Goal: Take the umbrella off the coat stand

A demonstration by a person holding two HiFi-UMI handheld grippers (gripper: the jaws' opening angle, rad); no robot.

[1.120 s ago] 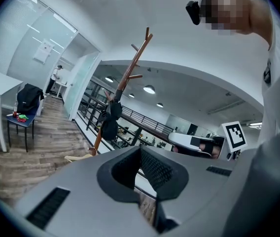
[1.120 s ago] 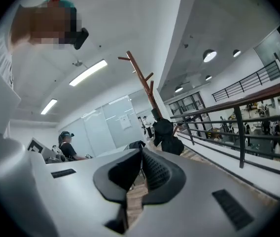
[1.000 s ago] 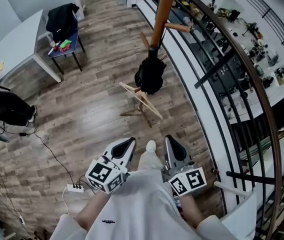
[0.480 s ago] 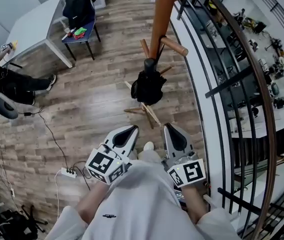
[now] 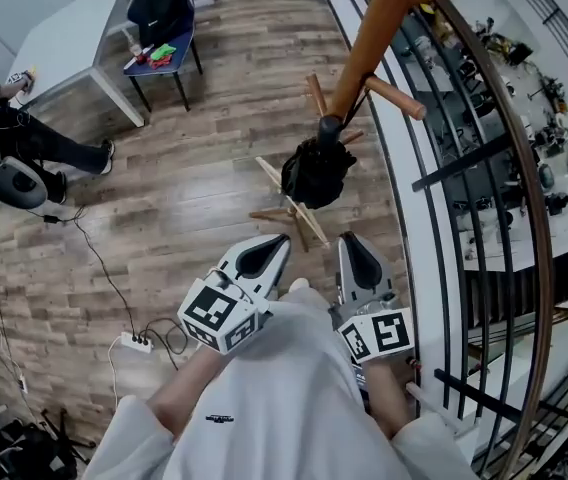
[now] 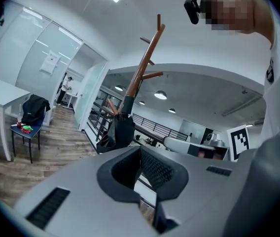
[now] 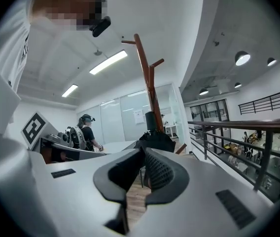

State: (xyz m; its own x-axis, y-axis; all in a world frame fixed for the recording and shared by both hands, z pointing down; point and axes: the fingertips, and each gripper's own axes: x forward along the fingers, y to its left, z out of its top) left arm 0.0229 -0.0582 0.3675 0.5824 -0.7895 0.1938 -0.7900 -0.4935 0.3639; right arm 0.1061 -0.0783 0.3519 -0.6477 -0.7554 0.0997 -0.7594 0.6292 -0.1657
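Through the head view I saw both grippers held low in front of the operator's body, well short of the coat stand. The left gripper had its fingers pressed together at the tips with nothing between them, and its own view confirmed that. The right gripper was the same: fingers together and empty. The two sat side by side, each pointing toward the base of the stand.

The umbrella was black and folded. It hung on the stand close against the orange-brown pole, below the wooden pegs and above the stand's pale splayed legs. Neither gripper touched it. In both gripper views it showed just above the fingertips, farther off.

A dark railing with a curved wooden handrail ran along the right, just beside the stand. Across the plank floor, at upper left, stood a white desk and a chair with a black garment draped on it. A seated person was at the left edge, and a power strip lay on the floor near the left gripper.
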